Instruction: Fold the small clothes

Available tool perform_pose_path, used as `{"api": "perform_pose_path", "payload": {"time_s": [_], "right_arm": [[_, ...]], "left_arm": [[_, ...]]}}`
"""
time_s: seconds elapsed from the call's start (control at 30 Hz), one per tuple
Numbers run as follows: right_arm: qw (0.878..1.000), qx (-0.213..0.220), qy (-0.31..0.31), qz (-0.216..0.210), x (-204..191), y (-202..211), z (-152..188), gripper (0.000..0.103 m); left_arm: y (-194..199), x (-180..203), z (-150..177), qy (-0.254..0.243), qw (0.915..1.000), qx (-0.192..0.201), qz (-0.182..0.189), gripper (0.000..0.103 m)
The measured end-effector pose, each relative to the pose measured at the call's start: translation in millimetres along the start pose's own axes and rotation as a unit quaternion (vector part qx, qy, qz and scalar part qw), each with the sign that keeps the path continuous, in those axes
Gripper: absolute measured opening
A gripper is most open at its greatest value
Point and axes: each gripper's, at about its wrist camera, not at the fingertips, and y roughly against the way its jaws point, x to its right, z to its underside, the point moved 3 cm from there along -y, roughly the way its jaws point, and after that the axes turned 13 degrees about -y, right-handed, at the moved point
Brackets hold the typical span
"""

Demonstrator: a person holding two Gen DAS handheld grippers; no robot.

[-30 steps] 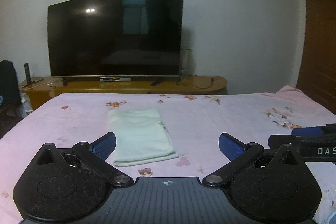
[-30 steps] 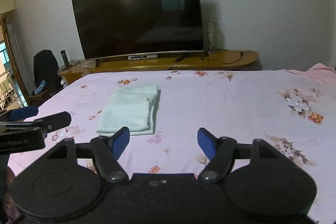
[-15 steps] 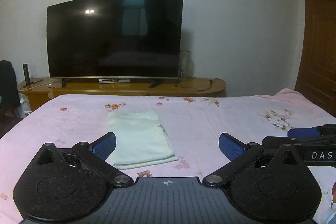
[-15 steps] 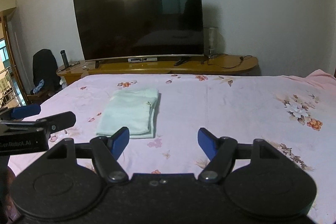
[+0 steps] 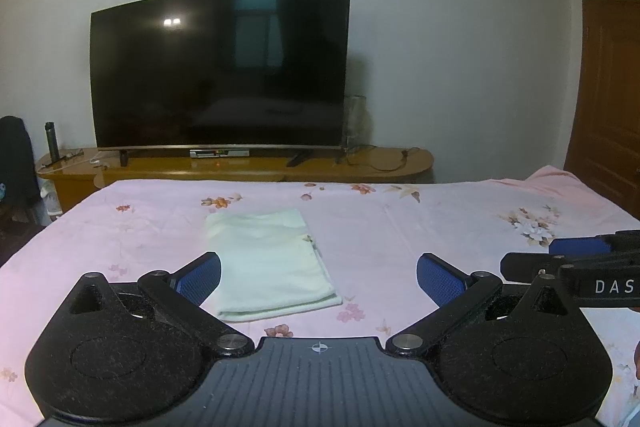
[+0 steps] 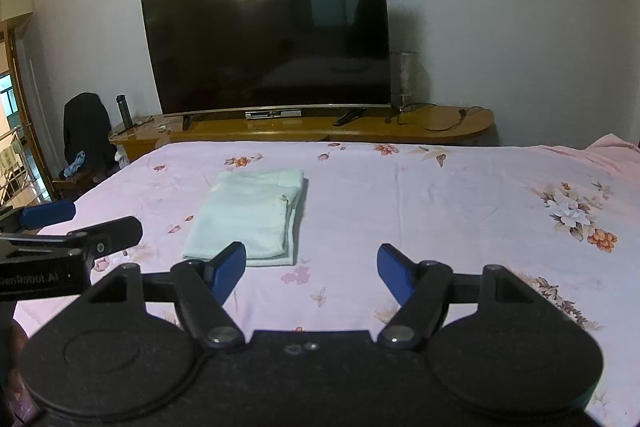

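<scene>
Two grippers hover over the bed point(image 5: 440, 223), fingers spread wide, nothing between them: left gripper point(image 5: 319, 275) and right gripper point(image 6: 312, 269). Pale green cloth point(image 5: 270, 263) lies flat on the pink floral sheet, already folded into a layered rectangle, ahead and left of centre — neither gripper touches it. Risk, as I judge it: a pinch at the near edge catching only the top layer would peel the fold open, or catch the sheet below. Cloth's right edge shows stacked layers in the right wrist view. Plenty of bare sheet to the right; the bed's left edge sits nearer the cloth.
</scene>
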Motion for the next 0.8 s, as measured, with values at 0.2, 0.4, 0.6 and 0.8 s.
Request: {"api": "perform_pose_path", "payload": {"time_s": [0.2, 0.4, 0.6, 0.8], "right_arm": [[1.000, 0.001, -0.001, 0.000, 0, -1, -2, 0.072], [1.000, 0.004, -0.002, 0.001, -5, 0, 2, 0.072], [1.000, 0.005, -0.002, 0.002, -7, 0, 3, 0.072], [1.000, 0.005, 0.000, 0.000, -11, -1, 1, 0.072]], "left_arm": [[0, 1, -1, -0.005, 1.0000, 0.000, 0.001, 0.103], [-1, 0, -2, -0.007, 1.0000, 0.001, -0.001, 0.103], [-2, 1, -3, -0.010, 1.0000, 0.000, 0.001, 0.103], [-4, 0, -3, -0.009, 1.0000, -0.001, 0.001, 0.103]]}}
